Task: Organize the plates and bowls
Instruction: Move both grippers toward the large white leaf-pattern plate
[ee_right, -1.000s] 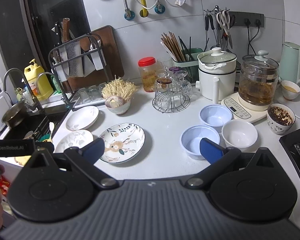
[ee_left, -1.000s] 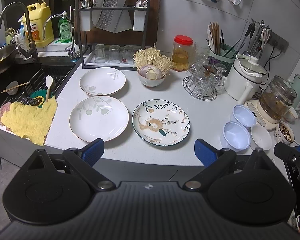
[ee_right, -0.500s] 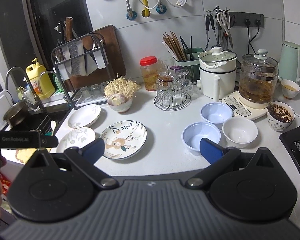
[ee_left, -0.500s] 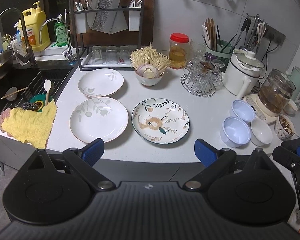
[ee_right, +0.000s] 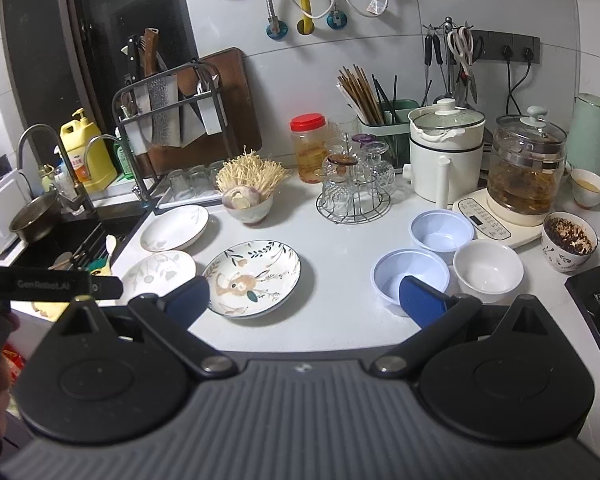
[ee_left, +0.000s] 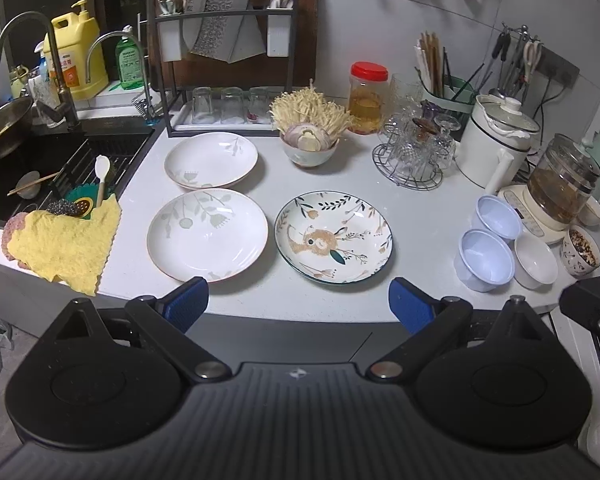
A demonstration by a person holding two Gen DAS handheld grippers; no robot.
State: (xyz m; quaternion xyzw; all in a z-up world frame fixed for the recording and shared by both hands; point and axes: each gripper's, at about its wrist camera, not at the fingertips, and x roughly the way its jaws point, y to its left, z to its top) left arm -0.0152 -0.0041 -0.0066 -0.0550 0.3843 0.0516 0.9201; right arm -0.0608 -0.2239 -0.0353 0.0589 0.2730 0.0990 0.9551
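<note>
Both views had drawn back slightly from the counter [ee_left: 420, 216]. The left gripper [ee_left: 298, 303] and right gripper [ee_right: 304, 295] hung released and empty, facing 3 plates and 3 bowls laid out singly for stacking.

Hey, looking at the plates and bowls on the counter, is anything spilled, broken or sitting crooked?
Nothing stands out. The two white leaf-print plates, the rabbit-pattern plate, the two pale blue bowls and the plain white bowl all sit flat and upright, intact, with no spills visible.

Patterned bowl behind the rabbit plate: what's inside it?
The patterned bowl holds a bunch of enoki mushrooms and a halved onion. Whatever lies beneath them is covered.
</note>
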